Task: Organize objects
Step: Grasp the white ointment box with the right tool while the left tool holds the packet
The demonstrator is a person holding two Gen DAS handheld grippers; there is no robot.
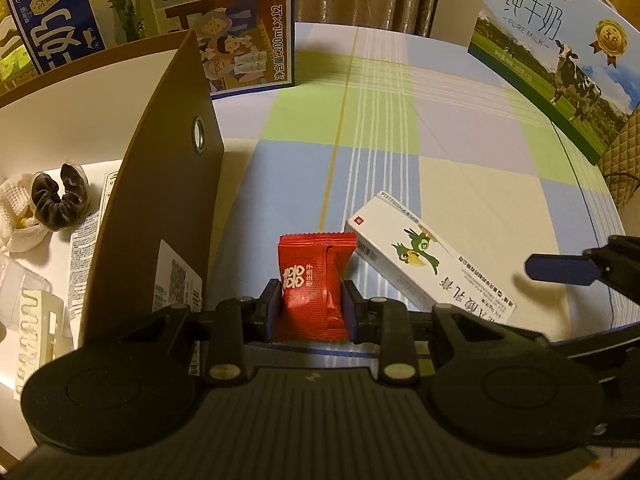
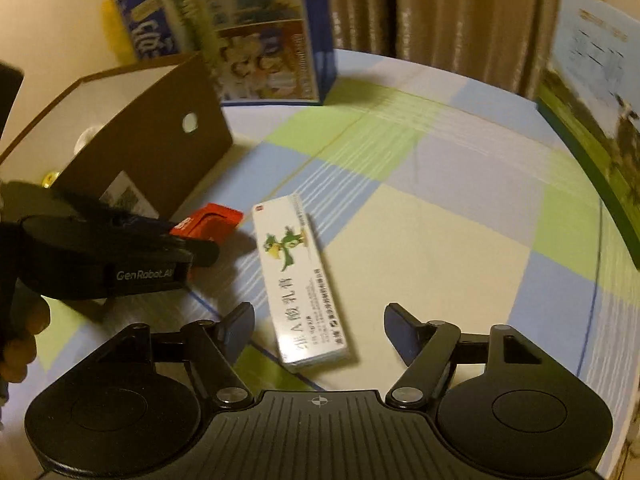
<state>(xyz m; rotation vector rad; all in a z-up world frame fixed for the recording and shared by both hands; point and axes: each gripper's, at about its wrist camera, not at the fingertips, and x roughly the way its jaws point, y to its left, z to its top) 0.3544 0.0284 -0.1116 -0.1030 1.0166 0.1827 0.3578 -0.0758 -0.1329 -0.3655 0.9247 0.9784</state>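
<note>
Clamping the red sachet (image 1: 314, 284) between its two fingers, the left hand-held gripper (image 1: 311, 306) has the packet by its lower half, the jaws drawn narrow against either side. The sachet stands just beside the brown box (image 1: 160, 200), at the foot of that box's open flap, and seems to touch or hang barely above the checked cloth (image 1: 400, 120) on the worktop; which of the two I cannot tell. It looks like a light, crinkly foil packet, soft and easily crushed, so a gentle pinch across the flat middle, as here, should serve better than a hold on the sealed ends, which would flop.

The white carton (image 2: 298, 276) lies flat on the cloth, on the far side of the sachet from the brown box and near it. It is long, stiff and probably light, with smooth printed faces that may slip; taking it across its narrow width near the middle would keep it from swinging. The right hand-held gripper (image 2: 319, 332) stands with jaws wide and nothing in them, its fingers either side of the carton's near end, apparently above it rather than touching.

Inside the brown box lie a dark scrunchie (image 1: 60, 200) and some white odds and ends, which suggests the box is where things are being gathered.
</note>
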